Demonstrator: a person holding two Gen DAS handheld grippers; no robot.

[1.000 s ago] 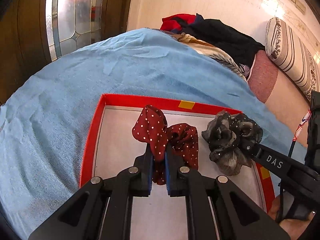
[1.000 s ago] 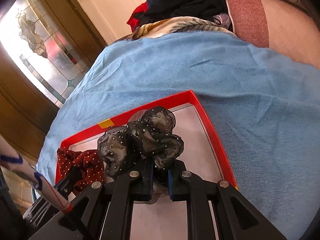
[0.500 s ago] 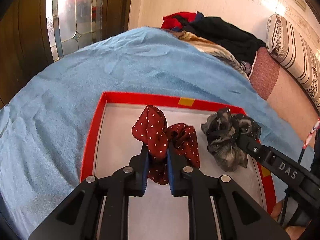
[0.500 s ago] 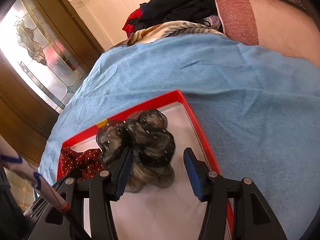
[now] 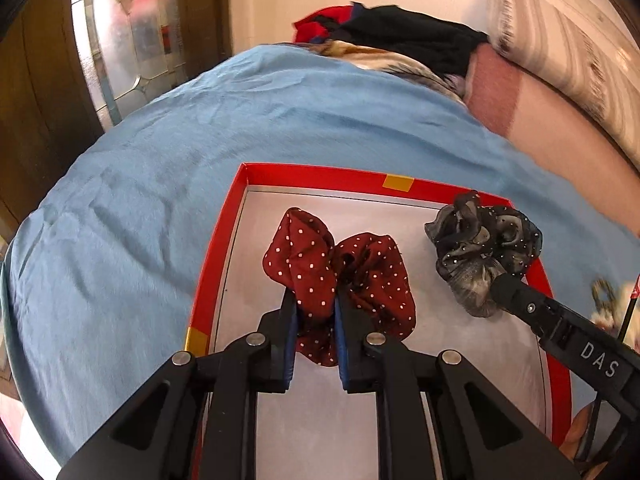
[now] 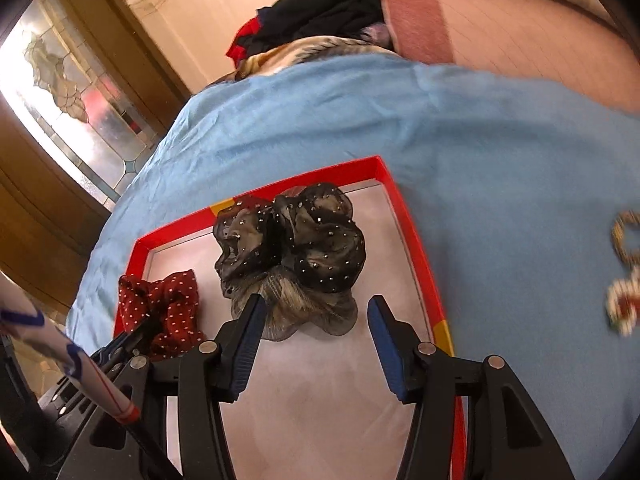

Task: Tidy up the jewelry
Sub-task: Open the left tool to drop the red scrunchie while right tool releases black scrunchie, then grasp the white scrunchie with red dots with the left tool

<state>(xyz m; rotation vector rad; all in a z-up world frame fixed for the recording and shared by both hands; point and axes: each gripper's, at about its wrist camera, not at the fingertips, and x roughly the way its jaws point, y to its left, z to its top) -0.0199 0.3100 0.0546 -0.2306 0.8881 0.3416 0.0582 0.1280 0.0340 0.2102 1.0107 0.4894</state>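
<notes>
Now, left gripper [image 5: 316, 312] pinching red scrunchie [image 5: 340, 276] — right gripper [image 6: 316, 312] spread.

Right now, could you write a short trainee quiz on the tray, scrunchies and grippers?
1. True or false: the left gripper is shut on the red scrunchie.
2. The black scrunchie lies: A) in the tray, B) on the blue cloth, C) in the right gripper.
3. Fill in: the right gripper's jaws are ____.

Key: 1 true; 2 A; 3 open.
</notes>
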